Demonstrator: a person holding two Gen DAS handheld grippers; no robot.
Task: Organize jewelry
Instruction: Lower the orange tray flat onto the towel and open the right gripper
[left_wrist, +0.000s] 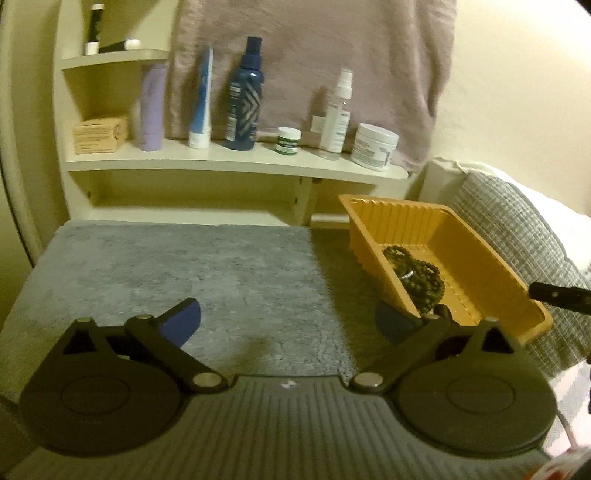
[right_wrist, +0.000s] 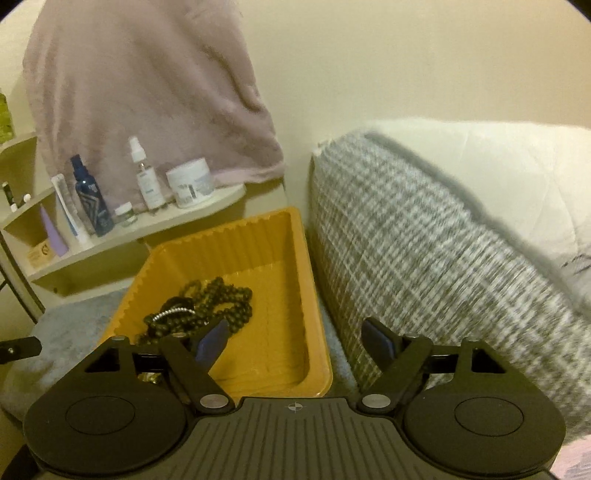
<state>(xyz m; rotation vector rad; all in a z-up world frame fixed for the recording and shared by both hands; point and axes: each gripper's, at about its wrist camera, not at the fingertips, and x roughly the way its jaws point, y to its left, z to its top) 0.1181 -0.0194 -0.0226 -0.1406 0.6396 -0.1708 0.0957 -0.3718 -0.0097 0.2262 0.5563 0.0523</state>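
1. The left gripper (left_wrist: 288, 321) is wide open. Nothing is between its blue pads (left_wrist: 183, 319), and it holds nothing.
2. Its right finger sits just at the near corner of the tray (left_wrist: 480, 236). I cannot tell if it touches.
3. The right gripper (right_wrist: 295, 339) is open too, and it holds nothing. Its left pad (right_wrist: 214, 339) is over the tray (right_wrist: 280, 236), close to the beads (right_wrist: 218, 299).
4. The beads (left_wrist: 413, 273) lie in a dark pile in the tray, near its left wall. They are bunched up, so they point no clear way.
5. The tray sits on a grey mat (left_wrist: 184, 266). Its long side runs away from the grippers, toward the shelf (left_wrist: 236, 158).
6. A checked pillow (right_wrist: 424, 258) is just beside the tray, on its right.
7. Bottles (left_wrist: 245, 96) and jars stand on the shelf at the back.
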